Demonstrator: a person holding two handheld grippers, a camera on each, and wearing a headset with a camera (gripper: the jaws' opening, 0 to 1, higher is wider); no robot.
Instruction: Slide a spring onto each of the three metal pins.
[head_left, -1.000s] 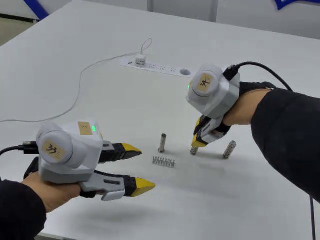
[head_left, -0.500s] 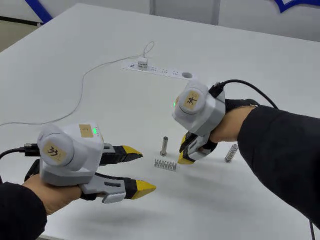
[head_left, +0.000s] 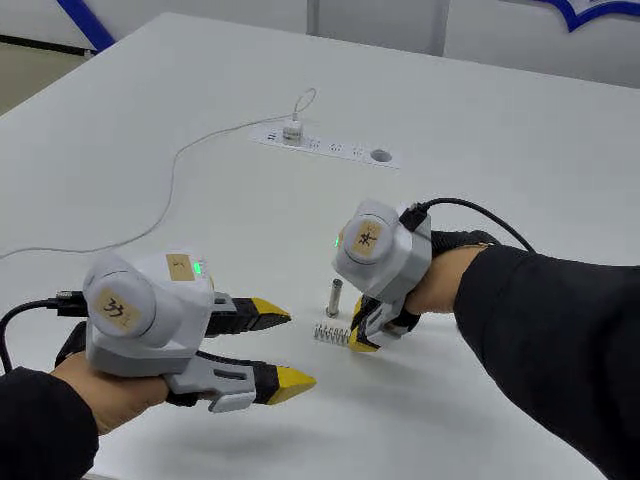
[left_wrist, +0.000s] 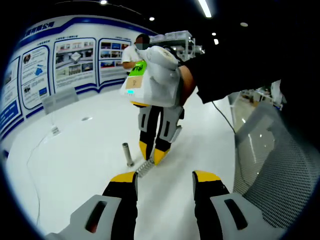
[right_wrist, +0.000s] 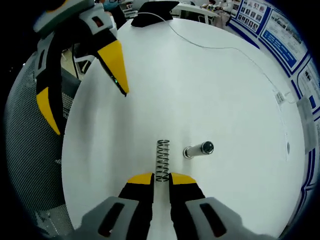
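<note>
Right gripper (right_wrist: 161, 179) sits low at frame centre in the head view, tips down on the worktop (head_left: 500, 140). Jaws are narrow and pinched on the near end of the spring (right_wrist: 162, 157), which looks gripped. The spring lies flat on the worktop, not lifted. In the right gripper view it runs straight up from the tips at lower centre.

Pin (right_wrist: 198, 149) stands upright just right of the spring in that view, apart from it and bare.

Left gripper (head_left: 283, 344) is at lower left of the head view. Jaws are wide with nothing between them, and it hovers well apart from the spring, pointing toward it.

A power strip (head_left: 325, 146) with a cable is at upper centre, far from the work.

Progress, judged: the one pin in sight has no spring on it, so that one is not done. This step is the pickup of its spring. Left to do: lift the spring, turn it upright, line its bore over the pin top and slide it down. Cannot tell the state of the other two pins from these views.
</note>
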